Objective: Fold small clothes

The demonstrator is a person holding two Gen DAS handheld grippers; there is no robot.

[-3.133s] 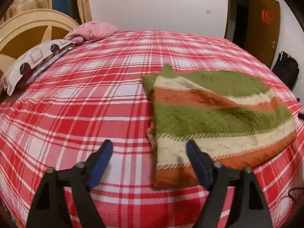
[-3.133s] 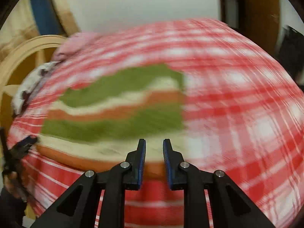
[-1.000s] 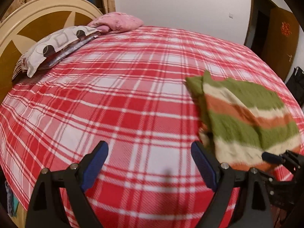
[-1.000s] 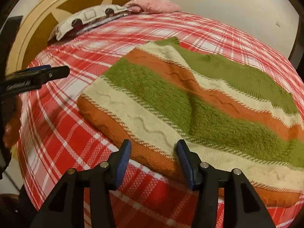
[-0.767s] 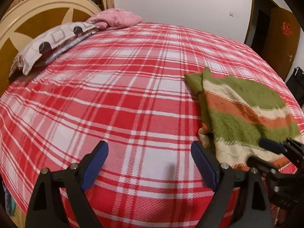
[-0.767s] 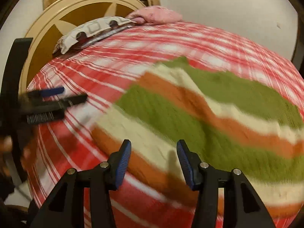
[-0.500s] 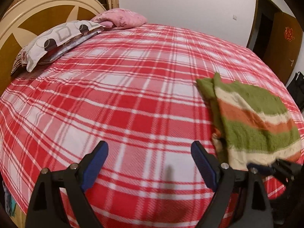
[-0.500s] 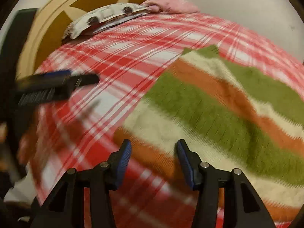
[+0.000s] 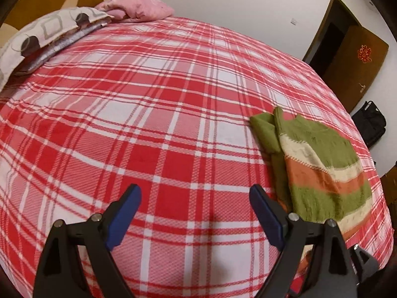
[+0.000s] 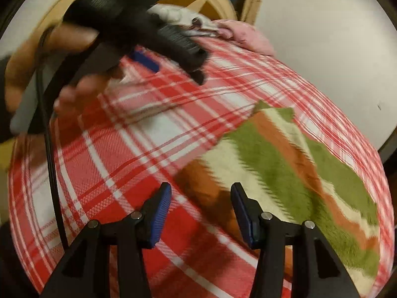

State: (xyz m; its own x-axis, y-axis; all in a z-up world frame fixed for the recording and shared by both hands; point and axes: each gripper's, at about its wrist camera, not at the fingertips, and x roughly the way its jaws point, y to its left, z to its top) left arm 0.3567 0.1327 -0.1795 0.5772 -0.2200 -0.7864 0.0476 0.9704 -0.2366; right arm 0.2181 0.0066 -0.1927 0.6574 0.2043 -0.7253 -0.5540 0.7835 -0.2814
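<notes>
Looks like the fold is basically done: striped sweater (image 9: 320, 171) lies folded off to the right of the wide-open, empty left gripper (image 9: 196, 213), right gripper (image 10: 201, 208) half-open and empty over its near corner, so next probably just tidy it.

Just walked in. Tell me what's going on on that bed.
A person is folding clothes with a handheld two-finger gripper in each hand. A green, orange and cream striped knitted sweater lies folded flat on the red and white plaid bedspread. Neither gripper holds it. The left gripper hangs wide open over bare bedspread beside the sweater. The right gripper is open too, with the sweater's orange near corner below its jaws. Two pillows sit by the headboard.
</notes>
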